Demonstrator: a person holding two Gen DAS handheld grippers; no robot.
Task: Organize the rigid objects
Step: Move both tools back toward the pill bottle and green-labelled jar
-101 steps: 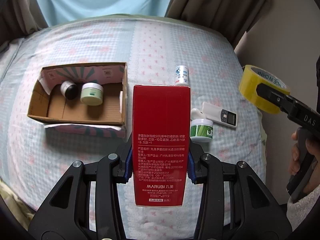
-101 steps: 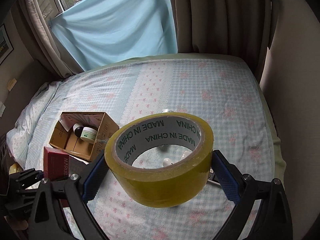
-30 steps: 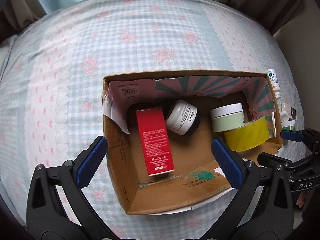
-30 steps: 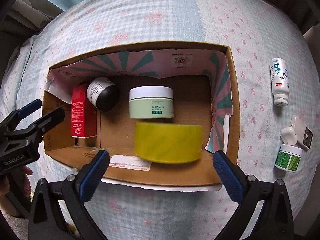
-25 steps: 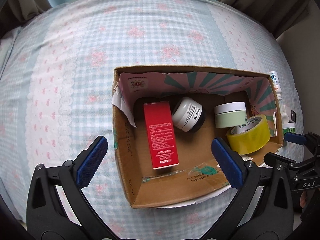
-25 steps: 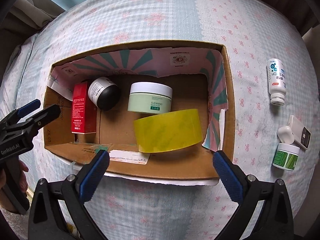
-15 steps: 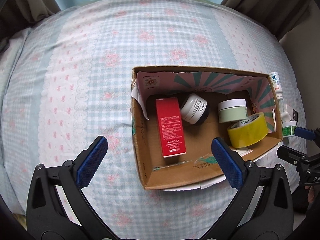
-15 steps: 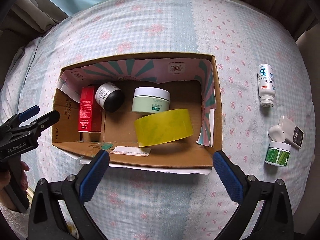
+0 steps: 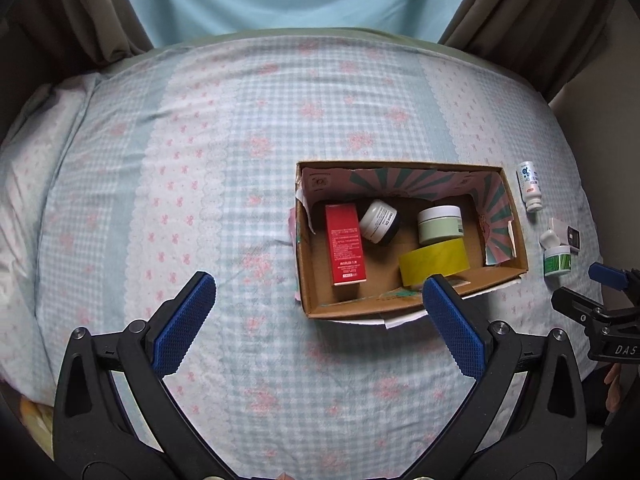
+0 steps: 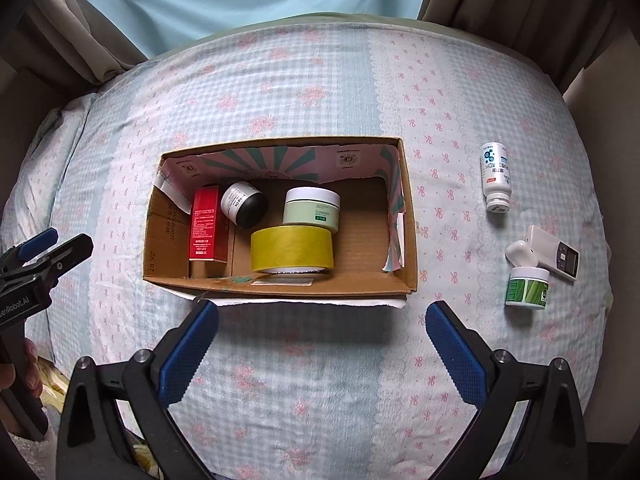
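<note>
We read this as roughly half done: four items boxed, four loose on the bed. Going left to right in the right wrist view: our left gripper [image 10: 54, 248] sits at 9 o'clock of the frame, jaws apart, nothing between them. The cardboard box [image 10: 280, 284] holds the red carton [image 10: 205, 224] lying flat at its 9 o'clock end, the black-and-white jar [image 10: 244, 204] tipped on its side just beside the carton, the pale green cream jar [image 10: 312, 208] upright at about 12 o'clock of the box floor, and the yellow tape roll [image 10: 292, 249] in front of that jar, touching or nearly touching it; we cannot tell which. The 3 o'clock end of the box floor is bare. Our right gripper [image 10: 322, 344] hangs at 6 o'clock, short of the box's near wall, jaws wide apart and empty. Left to do, judging by what lies outside at 3 o'clock of the box: the white bottle [image 10: 496, 176] on its side, the small white cap-like piece [image 10: 520, 254] (too small to identify), the flat white device [image 10: 554, 254] with a dark screen, and the green-label jar [image 10: 527, 289] upright. These three sit bunched together, well apart from the box. The left wrist view confirms both tools free: left gripper [image 9: 320, 320] wide open over the bedsheet [image 9: 160, 200].
</note>
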